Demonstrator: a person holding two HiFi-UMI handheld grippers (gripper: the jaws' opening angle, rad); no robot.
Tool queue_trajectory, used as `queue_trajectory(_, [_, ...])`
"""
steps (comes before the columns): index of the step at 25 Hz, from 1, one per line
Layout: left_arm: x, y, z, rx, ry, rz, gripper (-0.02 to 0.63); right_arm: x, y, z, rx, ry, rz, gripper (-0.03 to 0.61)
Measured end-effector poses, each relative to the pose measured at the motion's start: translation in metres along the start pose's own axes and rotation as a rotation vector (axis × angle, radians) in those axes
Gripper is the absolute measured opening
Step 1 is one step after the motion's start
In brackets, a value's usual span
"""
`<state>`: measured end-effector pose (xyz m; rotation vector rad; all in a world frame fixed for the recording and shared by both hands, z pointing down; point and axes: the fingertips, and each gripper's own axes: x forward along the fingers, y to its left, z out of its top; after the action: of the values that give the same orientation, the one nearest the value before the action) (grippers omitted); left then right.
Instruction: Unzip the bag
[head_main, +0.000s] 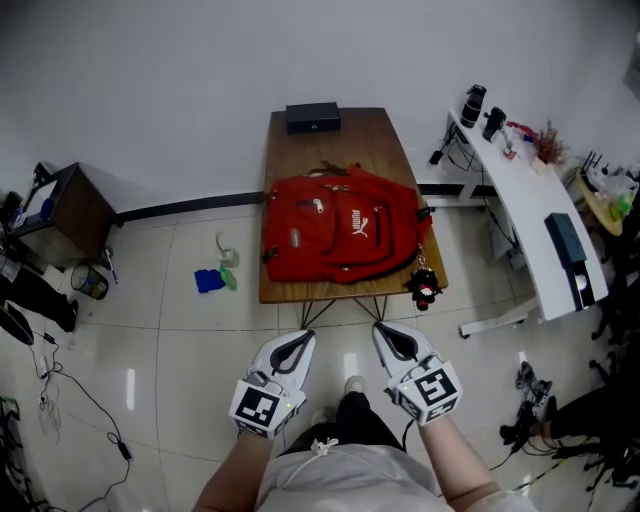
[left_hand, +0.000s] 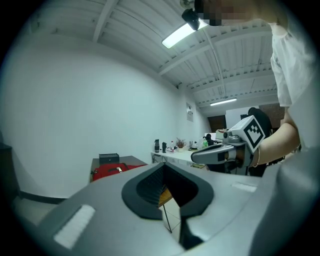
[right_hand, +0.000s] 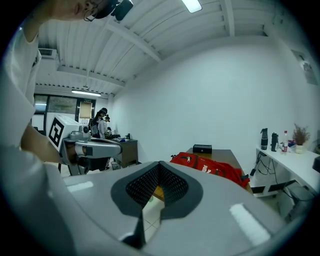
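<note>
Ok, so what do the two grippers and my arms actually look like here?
The left gripper and the right gripper have smooth pale grey shells that taper to a point, lined inside with black textured pads. Behind the jaws each carries a white cube printed with black square markers. The person wears a white top and dark trousers.

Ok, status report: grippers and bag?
Left gripper shut, empty. Right gripper shut, empty. Red bag flat on table, untouched, both grippers short of it. Nothing in between.
</note>
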<state>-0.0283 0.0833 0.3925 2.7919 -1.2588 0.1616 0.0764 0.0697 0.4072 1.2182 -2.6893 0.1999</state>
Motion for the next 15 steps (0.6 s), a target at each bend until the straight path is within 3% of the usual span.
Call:
queue_trajectory(6, [-0.01,-0.04,0.007,0.05,-0.002,0.001,0.006,-0.024,0.014,-0.002,0.05,-0.001,0.031,0.006])
queue_trajectory(15, [-0.018,-0.064,0.007,-0.039,-0.001,0.04,0.006,-0.06,0.015,0.0,-0.018,0.01,0.049,0.006])
